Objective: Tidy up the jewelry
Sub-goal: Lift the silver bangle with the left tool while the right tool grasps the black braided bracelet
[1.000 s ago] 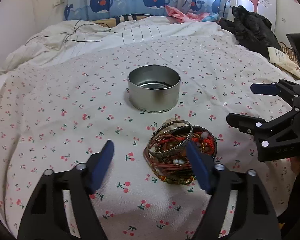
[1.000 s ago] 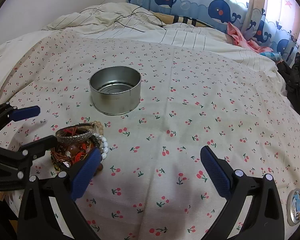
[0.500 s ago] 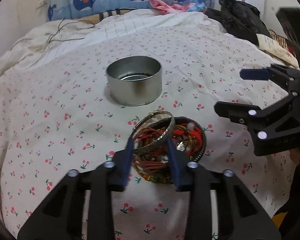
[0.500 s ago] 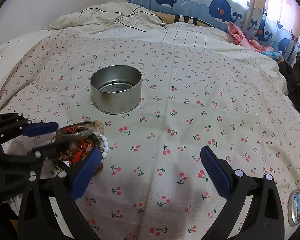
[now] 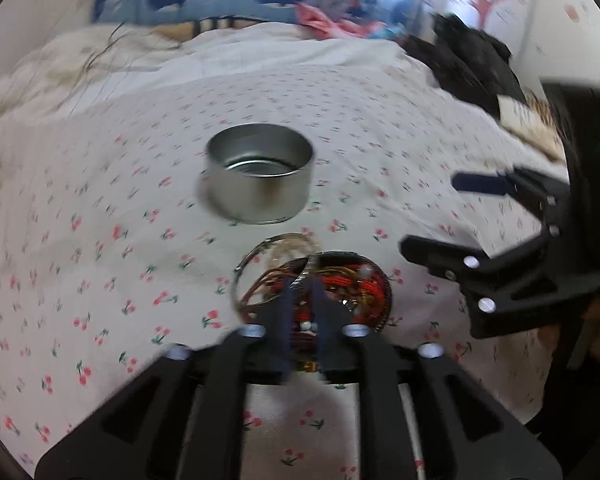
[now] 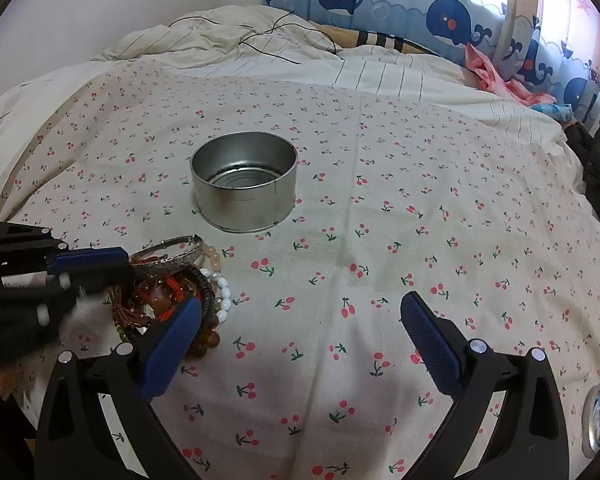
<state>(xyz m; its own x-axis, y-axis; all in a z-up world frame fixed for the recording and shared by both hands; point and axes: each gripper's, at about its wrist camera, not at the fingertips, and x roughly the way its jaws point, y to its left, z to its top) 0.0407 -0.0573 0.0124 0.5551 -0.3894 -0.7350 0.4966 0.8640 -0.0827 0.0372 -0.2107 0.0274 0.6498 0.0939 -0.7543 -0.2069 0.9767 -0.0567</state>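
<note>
The left gripper (image 5: pixel 301 292) is pinching the silver bangle (image 5: pixel 268 258) atop the bracelet pile (image 5: pixel 340 288), its jaws having just closed nearly shut, with the open tin (image 5: pixel 259 178) lying directly ahead; the right gripper (image 6: pixel 300 320) is hovering wide open and empty.

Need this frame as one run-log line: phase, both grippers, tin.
phase: picking from bracelet pile | left gripper: jaws just closed on silver bangle | right gripper: open, empty | tin: no jewelry visible inside
</note>
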